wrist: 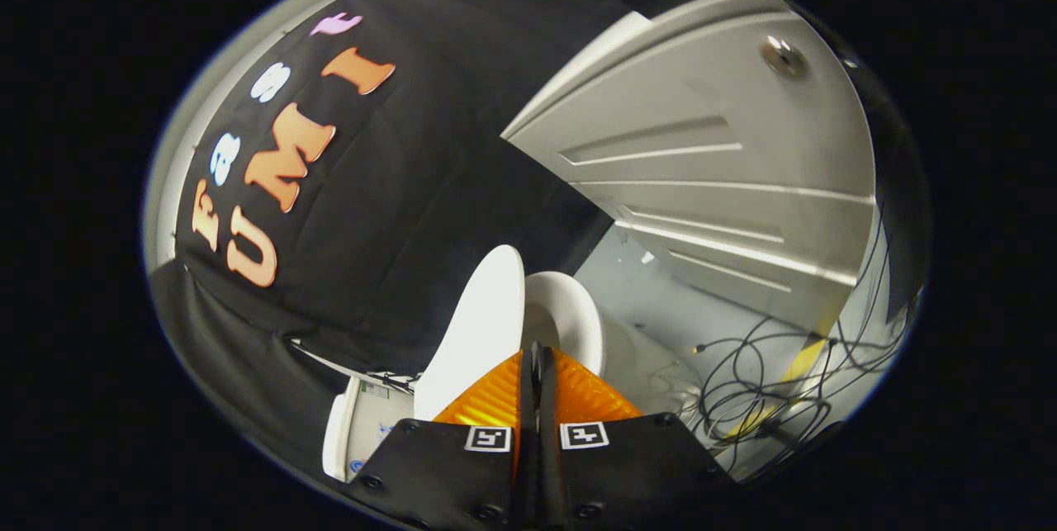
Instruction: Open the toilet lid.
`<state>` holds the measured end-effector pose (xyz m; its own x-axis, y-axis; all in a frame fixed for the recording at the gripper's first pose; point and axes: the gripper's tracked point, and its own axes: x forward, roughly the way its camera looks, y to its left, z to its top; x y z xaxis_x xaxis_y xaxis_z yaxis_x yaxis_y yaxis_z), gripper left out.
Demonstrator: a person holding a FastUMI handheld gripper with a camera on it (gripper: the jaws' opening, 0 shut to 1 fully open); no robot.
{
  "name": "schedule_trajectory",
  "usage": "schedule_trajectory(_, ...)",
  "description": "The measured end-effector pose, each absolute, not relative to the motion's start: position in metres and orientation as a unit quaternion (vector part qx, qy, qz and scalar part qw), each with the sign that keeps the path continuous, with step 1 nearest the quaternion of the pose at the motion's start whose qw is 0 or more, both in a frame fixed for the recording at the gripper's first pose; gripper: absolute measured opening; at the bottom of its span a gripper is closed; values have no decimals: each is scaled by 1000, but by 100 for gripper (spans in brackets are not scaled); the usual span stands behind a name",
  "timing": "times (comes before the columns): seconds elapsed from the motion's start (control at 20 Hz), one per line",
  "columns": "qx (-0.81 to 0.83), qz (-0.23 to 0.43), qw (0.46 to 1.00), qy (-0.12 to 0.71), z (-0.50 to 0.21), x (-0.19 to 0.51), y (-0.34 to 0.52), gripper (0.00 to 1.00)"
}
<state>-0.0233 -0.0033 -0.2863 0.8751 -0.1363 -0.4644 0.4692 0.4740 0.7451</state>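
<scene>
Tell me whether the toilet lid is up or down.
Up. The toilet lid stands raised, apart from the toilet bowl rim beside it, just ahead of the gripper, whose orange fingers are shut together on nothing.

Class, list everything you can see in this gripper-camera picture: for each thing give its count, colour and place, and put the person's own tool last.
Toilet lid: one, white, raised on edge just ahead of the fingers, to their left.
Toilet seat: one, white, beside the lid, just beyond the fingertips.
Cistern: one, white, low beside the lid, against the cloth.
Door panels: several, pale grey, beyond the toilet.
Knob: one, silver, high on the panels.
Cables: a tangle, black, on the floor below the panels.
Cloth wall: one, black, behind the lid.
Gripper: one, orange fingers on black mounts, closed together with nothing between them.
</scene>
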Motion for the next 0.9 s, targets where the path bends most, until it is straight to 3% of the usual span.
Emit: schedule_trajectory(0.9,301,-92,935,162,-164,18,32,8)
